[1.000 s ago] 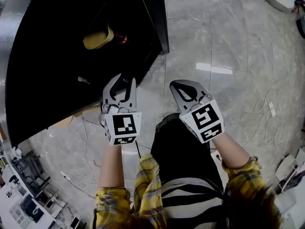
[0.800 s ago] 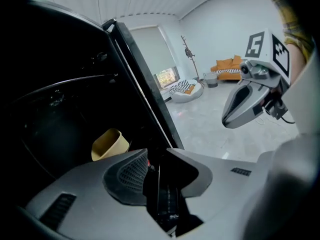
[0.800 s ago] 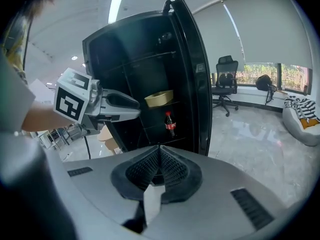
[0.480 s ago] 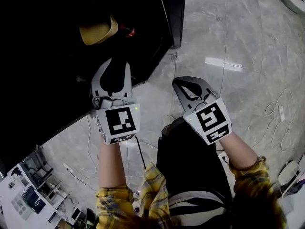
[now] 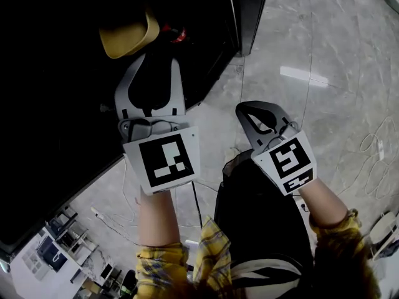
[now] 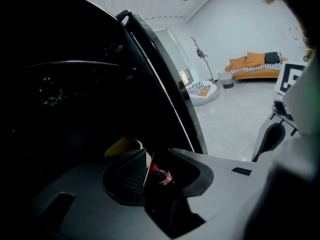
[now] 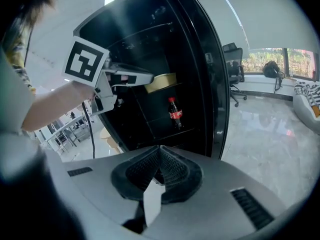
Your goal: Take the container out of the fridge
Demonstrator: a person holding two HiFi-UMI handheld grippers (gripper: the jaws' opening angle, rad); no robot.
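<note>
A yellow container [image 5: 128, 33] sits on a shelf inside the black fridge [image 5: 56, 117], with a cola bottle [image 5: 178, 35] to its right. My left gripper [image 5: 156, 64] reaches into the fridge just below the container. Its jaws have just been opening, and nothing is between them. In the left gripper view the container [image 6: 122, 146] and the bottle [image 6: 161, 174] lie just beyond the left gripper [image 6: 159, 156]. My right gripper [image 5: 249, 112] hangs shut outside the fridge, over the floor. From the right gripper view [image 7: 160, 151] I see the container [image 7: 160, 81], the bottle [image 7: 175, 113] and the left gripper [image 7: 142, 78].
The fridge door [image 7: 210, 74] stands open at the right of the shelves. White cables [image 5: 374, 161] lie on the grey floor. White racks [image 5: 43, 254] stand at the lower left. An orange sofa [image 6: 255, 65] and an office chair [image 7: 232, 59] stand farther off.
My left gripper has pushed forward into the fridge toward the yellow container, and its jaws stand wider. My right gripper has sunk a little and stays shut.
</note>
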